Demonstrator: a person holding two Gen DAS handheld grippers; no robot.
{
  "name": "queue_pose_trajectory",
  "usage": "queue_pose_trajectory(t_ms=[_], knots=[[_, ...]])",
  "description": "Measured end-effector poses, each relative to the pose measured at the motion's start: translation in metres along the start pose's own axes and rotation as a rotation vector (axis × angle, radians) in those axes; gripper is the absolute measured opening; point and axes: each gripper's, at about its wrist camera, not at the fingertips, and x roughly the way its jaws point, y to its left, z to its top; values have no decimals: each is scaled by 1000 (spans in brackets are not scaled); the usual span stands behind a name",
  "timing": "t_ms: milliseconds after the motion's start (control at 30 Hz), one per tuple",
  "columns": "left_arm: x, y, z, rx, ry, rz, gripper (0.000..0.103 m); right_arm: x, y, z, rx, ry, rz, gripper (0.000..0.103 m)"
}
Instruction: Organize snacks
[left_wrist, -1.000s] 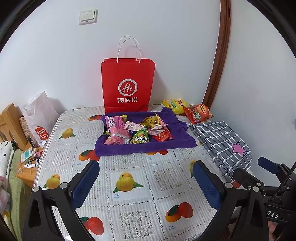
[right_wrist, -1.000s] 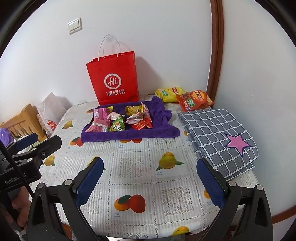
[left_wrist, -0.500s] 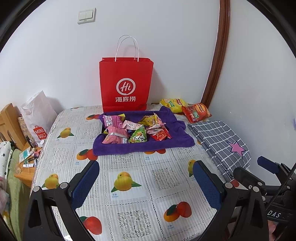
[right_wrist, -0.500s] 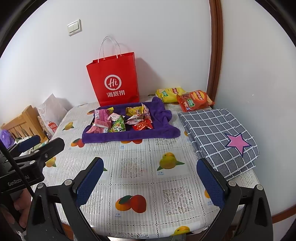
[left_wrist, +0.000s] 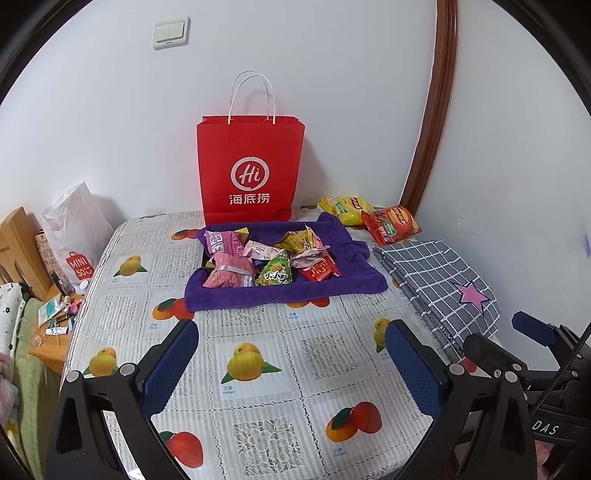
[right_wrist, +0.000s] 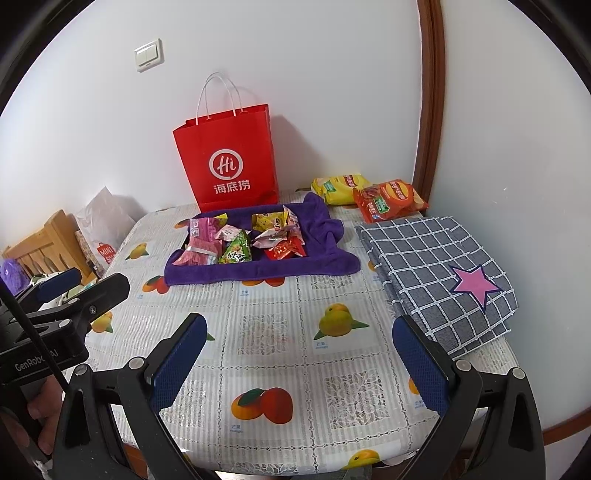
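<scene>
Loosely heaped snack packets (left_wrist: 266, 260), purple towel (left_wrist: 288, 291)

The table (left_wrist: 258, 343) wears a white lace-patterned cloth printed with orange and yellow fruit. A purple towel (left_wrist: 284, 291) holds pink, green, yellow and red snack packets (left_wrist: 269, 258). The paper bag (left_wrist: 249, 173) is red with a white logo. One chip bag (left_wrist: 345, 210) is yellow, another chip bag (left_wrist: 391, 223) red-orange. The folded cloth (left_wrist: 439, 280) is grey with a white grid and a pink star.

Glossy snack packets (left_wrist: 271, 258) — plush towel (left_wrist: 343, 284)
</scene>
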Motion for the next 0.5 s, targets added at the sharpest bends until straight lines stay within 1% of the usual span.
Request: queue_pose_trajectory(t_ms=[500], knots=[[1,0,0,-3,2,-1,102,2,2,0,0,2,7,100]])
